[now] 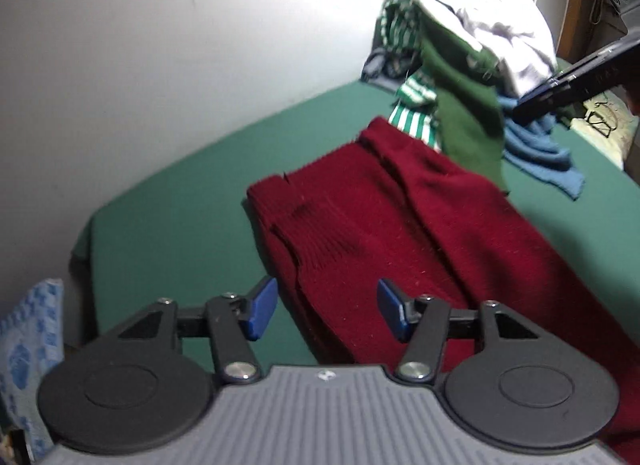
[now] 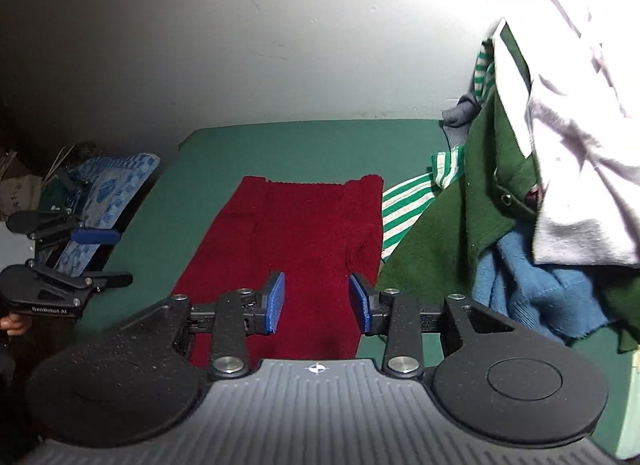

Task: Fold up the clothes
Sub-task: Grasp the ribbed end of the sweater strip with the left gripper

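Left wrist view: red knit garment (image 1: pixel 384 225) lies on the green desk (image 1: pixel 180 193), partly doubled; a ribbed sleeve is turned in over the body and layered edges show at the near left side.
Right wrist view: the same garment (image 2: pixel 296 249) reads as a long, narrow strip running away from the camera, ribbed hem at the far end.
Left gripper (image 1: pixel 327 309): fingers parted wide, nothing between them; positioned over the near left edge of the red garment, apparently just above it.
Right gripper (image 2: pixel 317 301): fingers moderately apart, holding nothing; positioned above the near end of the red strip.
Clothes pile (image 2: pixel 540 185): green, green-and-white striped, blue and pale pieces heaped at the right of the desk; the striped piece touches the red garment's far right edge.
Other item: blue patterned cloth (image 2: pixel 108 193) off the left end of the desk.
Step in hand (judgement): lengthwise fold appears in place; both grippers are released, which fits either preparing a crosswise fold or having just laid one.
Next move, requirement: not settled by these views. Any further grasp calls for pinching all layers at an edge together, so that the knit does not slide apart.
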`<state>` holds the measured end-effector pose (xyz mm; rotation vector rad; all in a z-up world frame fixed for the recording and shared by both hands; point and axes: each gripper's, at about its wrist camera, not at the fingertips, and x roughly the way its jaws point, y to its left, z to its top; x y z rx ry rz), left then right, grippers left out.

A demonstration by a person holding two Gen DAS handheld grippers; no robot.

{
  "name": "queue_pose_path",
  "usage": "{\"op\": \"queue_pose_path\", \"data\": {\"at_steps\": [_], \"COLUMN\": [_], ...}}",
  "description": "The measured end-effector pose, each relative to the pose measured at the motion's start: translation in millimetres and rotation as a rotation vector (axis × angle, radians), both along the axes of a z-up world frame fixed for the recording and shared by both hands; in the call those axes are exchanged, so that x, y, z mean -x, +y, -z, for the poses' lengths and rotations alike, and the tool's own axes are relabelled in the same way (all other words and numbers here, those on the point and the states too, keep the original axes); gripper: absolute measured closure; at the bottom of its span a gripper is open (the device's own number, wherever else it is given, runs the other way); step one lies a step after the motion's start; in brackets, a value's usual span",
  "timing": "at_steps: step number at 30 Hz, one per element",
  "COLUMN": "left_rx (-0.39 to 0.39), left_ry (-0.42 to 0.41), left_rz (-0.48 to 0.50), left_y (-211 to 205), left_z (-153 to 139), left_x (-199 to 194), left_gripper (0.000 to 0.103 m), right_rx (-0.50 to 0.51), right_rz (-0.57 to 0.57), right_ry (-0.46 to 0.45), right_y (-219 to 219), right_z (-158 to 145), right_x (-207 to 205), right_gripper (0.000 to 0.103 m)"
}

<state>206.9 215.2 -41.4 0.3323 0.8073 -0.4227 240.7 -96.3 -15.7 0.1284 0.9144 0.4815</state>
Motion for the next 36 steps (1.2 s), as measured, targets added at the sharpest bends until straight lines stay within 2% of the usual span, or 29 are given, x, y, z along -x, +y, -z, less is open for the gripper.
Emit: {"op": "queue_pose_path", "data": {"at_steps": [1, 7, 8, 13, 16, 23, 25, 27, 30, 32, 33, 35, 36], "left_rx": [0.020, 0.128, 0.146, 0.235, 0.245, 0.278, 0.288, 0.298, 0.287, 0.271, 0.263, 0.262, 0.269], "left_ry": [0.084, 0.132, 0.139, 0.172, 0.181, 0.165, 0.165, 0.165, 0.151, 0.139, 0.132, 0.124, 0.125], "left_rz": [-0.011, -0.091, -0.104, -0.171, -0.174, -0.160, -0.147, -0.133, -0.104, -0.088, -0.079, -0.069, -0.069], "left_y": [-0.2, 11.9, 13.9, 24.1, 21.4, 18.5, 16.6, 14.6, 10.9, 7.6, 6.1, 4.7, 5.7], "left_z": [10.1, 39.0, 43.8, 67.5, 75.0, 82.3, 83.4, 84.5, 87.0, 87.4, 87.3, 86.9, 87.0], "left_x": [-5.5, -42.6, -48.7, -79.7, -88.2, -105.0, -109.5, -114.1, -116.2, -115.8, -115.4, -115.0, -115.4], "left_gripper": [0.049, 0.052, 0.056, 0.055, 0.054, 0.038, 0.031, 0.018, 0.011, 0.014, 0.021, 0.027, 0.028], "right_rx": [-0.017, -0.115, -0.121, -0.153, -0.145, -0.102, -0.086, -0.084, -0.089, -0.085, -0.081, -0.075, -0.080], "right_rz": [0.003, 0.021, 0.020, 0.011, 0.006, -0.011, -0.016, -0.020, -0.027, -0.043, -0.055, -0.075, -0.077], "right_ry": [-0.006, -0.043, -0.051, -0.081, -0.077, -0.069, -0.067, -0.074, -0.080, -0.082, -0.082, -0.082, -0.080], "right_y": [-0.9, -5.7, -5.0, -4.4, -4.1, 1.2, 4.3, 5.2, 5.9, 7.9, 9.4, 11.8, 11.3], "right_z": [10.3, 70.6, 76.1, 90.3, 95.9, 109.7, 113.7, 115.8, 115.7, 115.4, 115.2, 114.9, 115.4], "right_x": [-8.1, -55.4, -58.4, -69.0, -77.6, -93.5, -96.2, -96.8, -98.6, -99.8, -100.3, -101.7, -103.2], "right_gripper": [0.065, 0.065, 0.065, 0.065, 0.065, 0.061, 0.061, 0.060, 0.058, 0.059, 0.059, 0.069, 0.069]}}
